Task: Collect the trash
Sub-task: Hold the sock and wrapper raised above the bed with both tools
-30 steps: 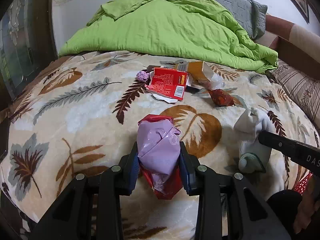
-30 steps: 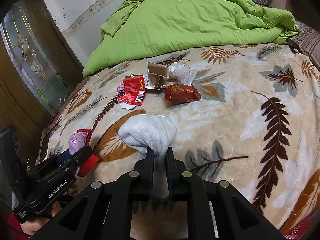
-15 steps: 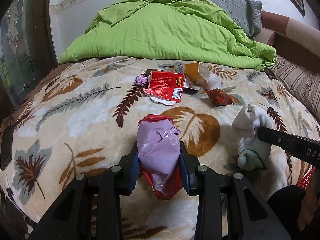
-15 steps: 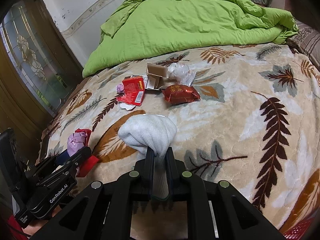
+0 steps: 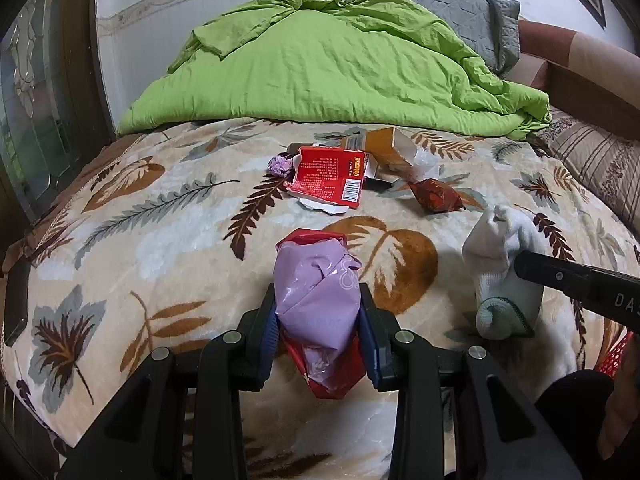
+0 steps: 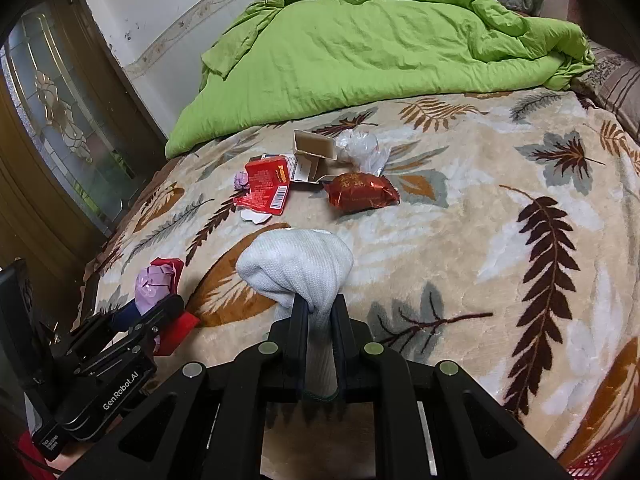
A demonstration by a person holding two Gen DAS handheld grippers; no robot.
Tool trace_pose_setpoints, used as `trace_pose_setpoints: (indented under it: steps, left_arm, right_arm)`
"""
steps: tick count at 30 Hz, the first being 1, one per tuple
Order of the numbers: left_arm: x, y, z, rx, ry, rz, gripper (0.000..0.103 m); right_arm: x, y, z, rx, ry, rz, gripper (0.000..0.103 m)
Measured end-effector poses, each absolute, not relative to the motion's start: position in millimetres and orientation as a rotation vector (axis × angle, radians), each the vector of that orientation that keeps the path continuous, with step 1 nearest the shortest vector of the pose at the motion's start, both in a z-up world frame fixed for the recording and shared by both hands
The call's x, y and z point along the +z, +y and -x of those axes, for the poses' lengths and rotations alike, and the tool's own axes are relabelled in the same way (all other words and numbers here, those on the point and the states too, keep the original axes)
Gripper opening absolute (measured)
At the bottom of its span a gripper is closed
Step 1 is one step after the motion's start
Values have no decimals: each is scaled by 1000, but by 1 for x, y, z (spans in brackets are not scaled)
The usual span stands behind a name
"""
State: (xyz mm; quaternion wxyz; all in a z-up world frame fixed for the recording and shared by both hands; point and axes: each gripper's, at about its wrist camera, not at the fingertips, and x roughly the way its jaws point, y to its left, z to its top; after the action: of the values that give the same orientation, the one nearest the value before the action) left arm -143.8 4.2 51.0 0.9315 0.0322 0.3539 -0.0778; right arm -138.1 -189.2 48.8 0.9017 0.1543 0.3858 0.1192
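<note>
My left gripper is shut on a purple and red wrapper, held above the bed's near edge; it also shows in the right wrist view. My right gripper is shut on a white sock, which also shows in the left wrist view. Farther up the leaf-patterned blanket lie a red flattened carton, a brown cardboard box, a dark red snack packet, a small purple ball of wrapper and clear crumpled plastic.
A green duvet is heaped at the head of the bed with a grey pillow behind it. A striped pillow lies at the right. A red basket edge shows at the bottom right. A glass door stands left.
Both grippers keep their hold. The left view has drawn back and lifted slightly; the right gripper with the sock has hardly moved.
</note>
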Motion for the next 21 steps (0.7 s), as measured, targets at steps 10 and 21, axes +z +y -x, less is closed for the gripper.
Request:
trace_pose_setpoints:
  steps: [10, 21]
  left_arm:
    - [56, 0, 148, -188, 722, -77, 34]
    - [61, -7, 156, -210, 723, -79, 34]
  right_arm:
    - [64, -197, 155, 250, 779, -350, 12]
    - [76, -204, 171, 276, 762, -377, 12]
